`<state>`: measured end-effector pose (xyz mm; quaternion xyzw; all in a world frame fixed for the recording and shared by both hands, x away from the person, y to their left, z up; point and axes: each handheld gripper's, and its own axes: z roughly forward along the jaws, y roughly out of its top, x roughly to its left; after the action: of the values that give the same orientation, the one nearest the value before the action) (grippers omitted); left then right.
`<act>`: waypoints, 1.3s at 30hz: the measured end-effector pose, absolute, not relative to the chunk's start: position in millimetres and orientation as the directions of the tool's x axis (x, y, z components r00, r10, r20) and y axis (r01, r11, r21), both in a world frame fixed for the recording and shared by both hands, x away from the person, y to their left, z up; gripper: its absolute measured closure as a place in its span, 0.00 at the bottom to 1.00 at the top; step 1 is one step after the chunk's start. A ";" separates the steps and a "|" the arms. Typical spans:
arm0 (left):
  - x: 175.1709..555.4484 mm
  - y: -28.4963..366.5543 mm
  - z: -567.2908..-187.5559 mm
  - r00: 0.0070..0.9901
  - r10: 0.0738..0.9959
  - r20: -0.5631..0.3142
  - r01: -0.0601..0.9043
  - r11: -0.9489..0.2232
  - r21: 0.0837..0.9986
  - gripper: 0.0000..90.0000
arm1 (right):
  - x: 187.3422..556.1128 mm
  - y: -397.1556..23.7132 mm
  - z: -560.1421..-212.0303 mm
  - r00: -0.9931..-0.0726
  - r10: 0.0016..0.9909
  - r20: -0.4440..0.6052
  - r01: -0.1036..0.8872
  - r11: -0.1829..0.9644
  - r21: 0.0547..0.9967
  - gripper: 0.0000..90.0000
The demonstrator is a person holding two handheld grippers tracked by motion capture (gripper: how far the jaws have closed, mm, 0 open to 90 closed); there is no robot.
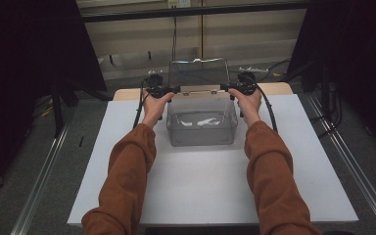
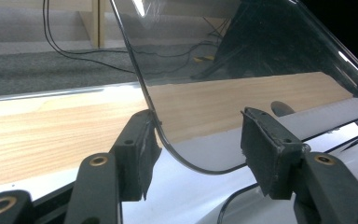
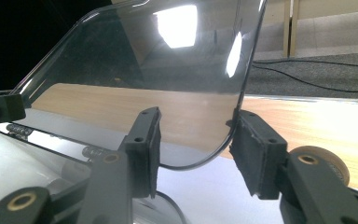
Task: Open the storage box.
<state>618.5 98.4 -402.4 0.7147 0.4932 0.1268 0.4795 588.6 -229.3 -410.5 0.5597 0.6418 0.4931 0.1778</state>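
Two grippers stand at the far end of a clear plastic box [image 1: 201, 128], which rests near the middle of the white surface [image 1: 210, 186]. The lid [image 1: 198, 74] of the box is transparent, and it stands raised and tilted back at the far side of the box.

The left gripper [image 1: 175, 89] is at the left edge of the lid and the right gripper [image 1: 223, 87] is at the right edge. In the left gripper view the fingers [image 2: 135, 158] are widely apart and the rounded lower corner of the lid sits in the gap; its edge is close to one finger, perhaps touching it, but the other finger is clearly apart from it. The right gripper view gives the mirror picture: the fingers [image 3: 258, 154] are wide open around the other corner, with the edge just at one pad. So neither gripper is really pinching the lid.

My judgement is that the lid is light, thin and stiff, with a smooth glossy face, so it may slip between the pads. The best place to hold is the side edges near the lower corners, both sides together, so that the lid does not twist. Whether a hinge joins it to the box, I cannot tell.
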 end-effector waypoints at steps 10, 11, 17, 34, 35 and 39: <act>619.5 99.2 -405.0 0.478 0.822 -0.311 0.585 -0.034 0.811 0.50 | 588.8 -225.9 -412.7 -0.295 0.899 0.323 0.536 -0.124 0.835 0.55; 619.6 99.4 -405.1 0.479 0.821 -0.312 0.586 -0.034 0.810 0.50 | 588.7 -225.4 -412.7 -0.291 0.901 0.322 0.536 -0.125 0.835 0.55; 620.4 100.5 -406.6 0.482 0.817 -0.316 0.586 -0.032 0.810 0.50 | 589.1 -223.8 -413.8 -0.284 0.899 0.334 0.538 -0.138 0.831 0.53; 619.5 94.1 -413.4 0.475 0.834 -0.280 0.555 -0.037 0.831 0.41 | 589.7 -221.9 -421.1 -0.251 0.925 0.286 0.508 -0.126 0.852 0.30; 619.8 94.5 -413.8 0.477 0.833 -0.280 0.554 -0.037 0.832 0.38 | 589.2 -222.2 -420.8 -0.251 0.929 0.274 0.502 -0.117 0.857 0.29; 619.7 96.5 -414.2 0.482 0.835 -0.265 0.528 -0.035 0.849 0.29 | 586.2 -224.8 -416.8 -0.264 0.930 0.256 0.460 -0.112 0.881 0.26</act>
<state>619.7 96.5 -414.2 0.7027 0.4847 0.1545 0.4974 586.2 -224.8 -416.8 0.5582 0.6225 0.4944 0.2377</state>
